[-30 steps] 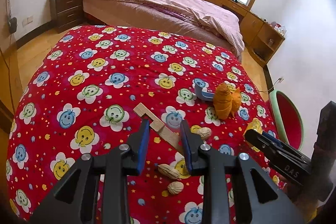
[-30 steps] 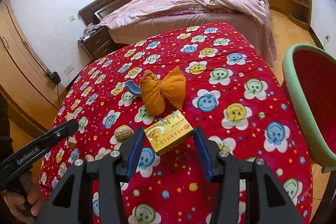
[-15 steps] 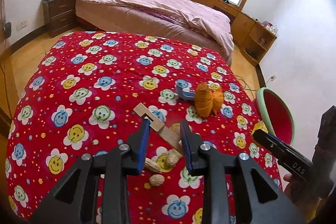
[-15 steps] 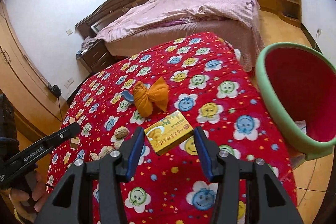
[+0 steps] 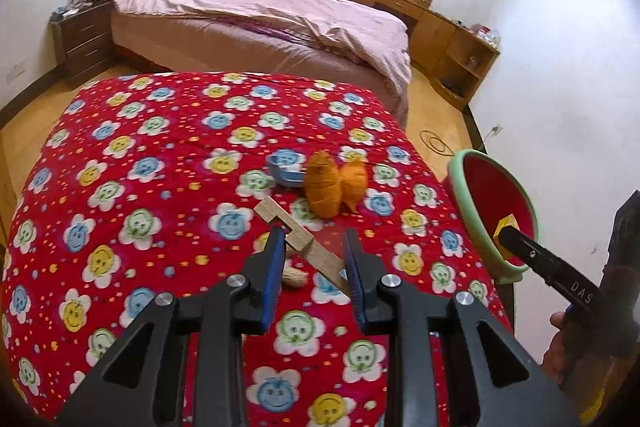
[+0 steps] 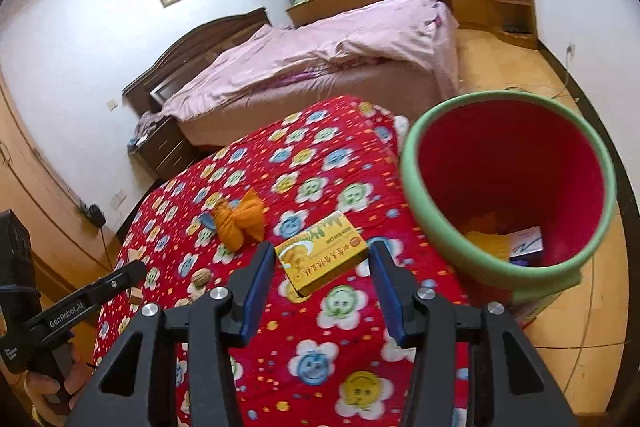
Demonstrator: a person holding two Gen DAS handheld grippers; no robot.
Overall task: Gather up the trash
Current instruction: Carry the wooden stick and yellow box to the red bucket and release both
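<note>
The left gripper (image 5: 314,259) is squeezing a wooden stick (image 5: 301,240) above the red flowery surface (image 5: 160,195), while the right gripper (image 6: 322,267) is pinching a yellow box (image 6: 322,254) beside the red bin (image 6: 508,187).

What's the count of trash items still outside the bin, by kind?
Wooden piece: 1
Yellow box: 1
Orange cloth bundle: 1
Blue piece: 1
Nuts: 2 seen, walnut and peanut; more may be hidden
Total: 6
</note>
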